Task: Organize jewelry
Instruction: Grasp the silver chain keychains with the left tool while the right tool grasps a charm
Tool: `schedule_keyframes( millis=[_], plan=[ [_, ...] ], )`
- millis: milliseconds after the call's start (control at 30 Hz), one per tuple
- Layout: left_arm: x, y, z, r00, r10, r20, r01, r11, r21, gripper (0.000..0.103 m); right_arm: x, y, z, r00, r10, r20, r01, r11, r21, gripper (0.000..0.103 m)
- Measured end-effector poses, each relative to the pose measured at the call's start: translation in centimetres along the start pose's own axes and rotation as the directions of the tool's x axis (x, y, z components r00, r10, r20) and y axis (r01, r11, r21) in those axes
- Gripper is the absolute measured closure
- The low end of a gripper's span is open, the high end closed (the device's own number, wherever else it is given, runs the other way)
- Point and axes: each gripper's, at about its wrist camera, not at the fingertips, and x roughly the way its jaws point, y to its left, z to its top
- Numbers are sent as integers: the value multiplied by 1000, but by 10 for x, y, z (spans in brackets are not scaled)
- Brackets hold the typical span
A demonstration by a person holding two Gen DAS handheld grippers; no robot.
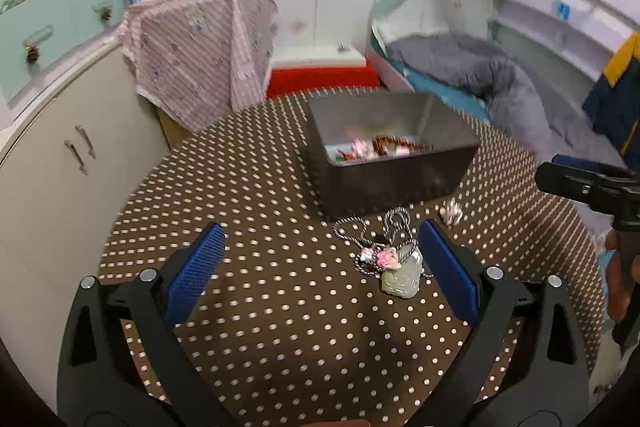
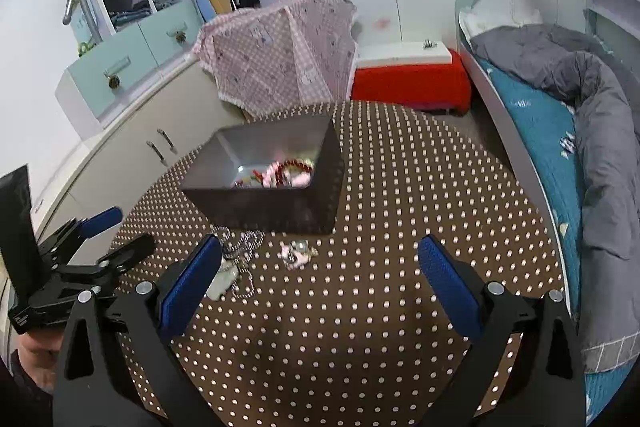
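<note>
1. The left tongs (image 1: pixel 320 263) stand wide and empty above the round bench in its brown, white-dotted cloth (image 1: pixel 280 327).
2. Just inside their right pad, at about two o'clock, lies the silver bead-chain necklace with a pale green stone pendant and pink flower charm (image 1: pixel 394 267), touching the cloth near the box.
3. The dark grey rectangular metal box (image 1: pixel 392 179), at twelve o'clock, already holds pink and red pieces.
4. A small pink-and-clear trinket (image 2: pixel 296 253) lies loose at eleven o'clock of the right tongs (image 2: pixel 320 267), which are also wide and empty.
5. I'd judge a pickup is in hand: the left tongs need to shift right, lower and close on the pendant.
</note>
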Motion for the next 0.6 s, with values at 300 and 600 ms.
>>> schedule_keyframes(
  millis=[300, 600],
  plan=[
    [59, -19, 1, 985, -63, -162, 71, 997, 40, 50, 18, -4, -10, 999, -17, -51, 17, 1000, -13, 8],
    [65, -23, 0, 972, -141, -187, 154, 986, 56, 81, 43, 5, -12, 996, -22, -88, 16, 998, -66, 8]
  ],
)
